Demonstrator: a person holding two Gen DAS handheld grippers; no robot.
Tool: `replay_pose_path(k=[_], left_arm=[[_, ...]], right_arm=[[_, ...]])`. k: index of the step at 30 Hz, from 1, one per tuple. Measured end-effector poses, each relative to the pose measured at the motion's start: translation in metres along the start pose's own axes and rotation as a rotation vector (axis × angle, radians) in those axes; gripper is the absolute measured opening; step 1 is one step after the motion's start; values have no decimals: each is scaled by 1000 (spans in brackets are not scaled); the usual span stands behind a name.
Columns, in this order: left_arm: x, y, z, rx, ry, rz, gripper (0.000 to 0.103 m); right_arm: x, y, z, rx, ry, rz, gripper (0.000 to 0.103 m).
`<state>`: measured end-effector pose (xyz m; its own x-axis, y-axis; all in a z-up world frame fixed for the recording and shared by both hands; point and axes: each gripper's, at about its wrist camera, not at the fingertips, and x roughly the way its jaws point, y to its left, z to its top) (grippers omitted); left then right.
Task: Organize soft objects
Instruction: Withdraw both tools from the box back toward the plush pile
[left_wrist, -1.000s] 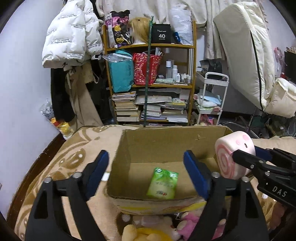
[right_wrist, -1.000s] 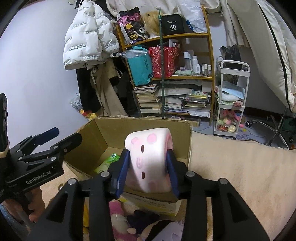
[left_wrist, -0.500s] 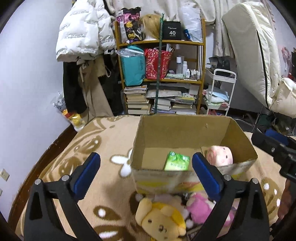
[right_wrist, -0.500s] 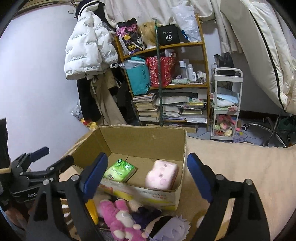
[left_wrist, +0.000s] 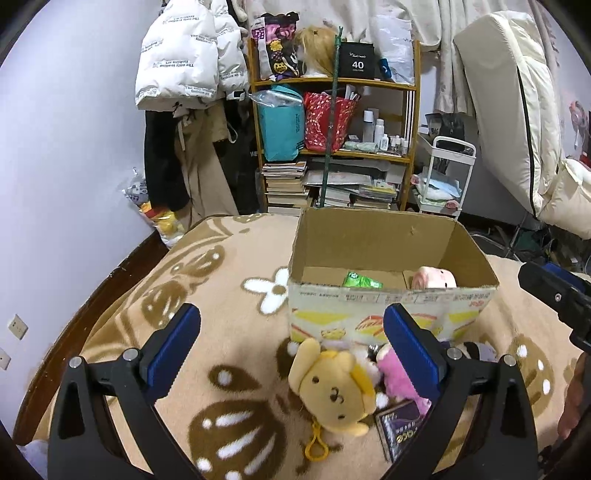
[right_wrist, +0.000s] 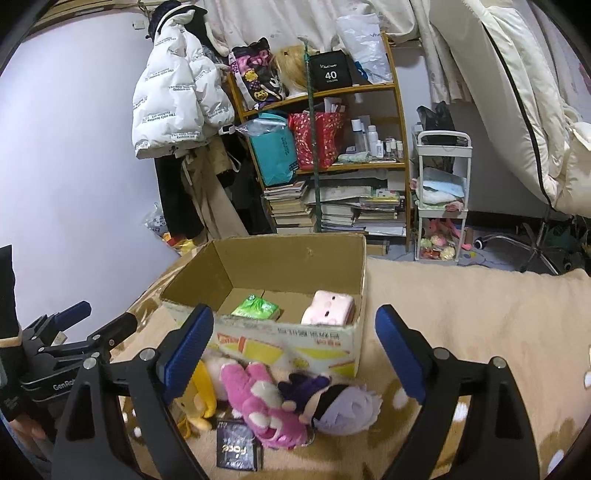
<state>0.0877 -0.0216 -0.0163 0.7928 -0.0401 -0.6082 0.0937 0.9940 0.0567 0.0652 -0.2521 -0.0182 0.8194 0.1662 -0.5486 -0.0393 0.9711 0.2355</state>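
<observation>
An open cardboard box stands on the bed. Inside lie a pink pig cushion and a green tissue pack. In front of the box lie a yellow bear plush, a pink plush and a purple-haired doll. My left gripper is open and empty, above the yellow bear. My right gripper is open and empty, above the plush pile.
A dark packet marked "Face" lies by the plush toys. The beige patterned blanket covers the bed, with a dark wooden edge at left. A cluttered shelf and white cart stand behind.
My right gripper opened and dropped the pink pig cushion into the box. Both grippers then drew back and lowered toward the plush toys in front of the box.
</observation>
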Motion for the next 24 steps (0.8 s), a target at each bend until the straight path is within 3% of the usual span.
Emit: replay_pose_path(k=[3,5,24], left_arm=[[-10,3,-4,8,-5,16,98],[-15,6,-6,-1,1,16,98],[-21,13,-23,2,78,30,98]], right_arm=[[-7,3,-3,-11,-5,-21,95],[-12,6,-5,-18,-12,-37,103],[-26,4,-17,11,6,-72,103]])
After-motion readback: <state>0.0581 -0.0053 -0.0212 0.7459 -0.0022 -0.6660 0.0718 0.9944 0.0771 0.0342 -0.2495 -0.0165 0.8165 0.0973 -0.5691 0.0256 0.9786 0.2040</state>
